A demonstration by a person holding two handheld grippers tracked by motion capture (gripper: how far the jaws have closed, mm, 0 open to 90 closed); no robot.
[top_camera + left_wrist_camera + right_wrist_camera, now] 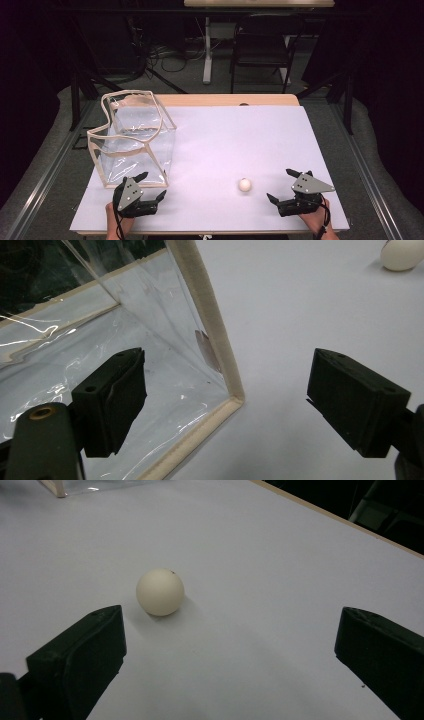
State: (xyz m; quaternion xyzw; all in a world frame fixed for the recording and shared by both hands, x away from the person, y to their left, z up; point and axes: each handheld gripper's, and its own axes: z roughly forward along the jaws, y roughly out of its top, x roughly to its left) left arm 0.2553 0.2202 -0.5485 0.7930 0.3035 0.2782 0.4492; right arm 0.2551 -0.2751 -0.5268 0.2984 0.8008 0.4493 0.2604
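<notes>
White tabletop sheet (240,145) covers most of the table; folding chair (262,42) well behind it, out of play. Clear plastic bag with beige piping (134,137) stands upright at the left of the sheet, mouth up and open, rim saggy. Left gripper (151,186) sits just in front of the bag's near right corner, jaws spread apart, nothing between the pads; in the left gripper view the beige corner seam (220,355) runs up between the jaws but neither pad touches it. Right gripper (281,186) rests at the near right of the sheet, jaws wide apart, empty. Small white ball (245,184) lies on the sheet between the two grippers, closer to the right one, well apart from the bag; in the right gripper view the ball (160,592) is just ahead of the jaws, off toward the left pad.

Step in hand, as I read it: right gripper picks the ball. To do it well: shift so the ball is centred between the pads, come low, close slowly at its widest line, since a round ball rolls off if nudged by one pad first. Left could pinch the bag rim to steady the mouth.
</notes>
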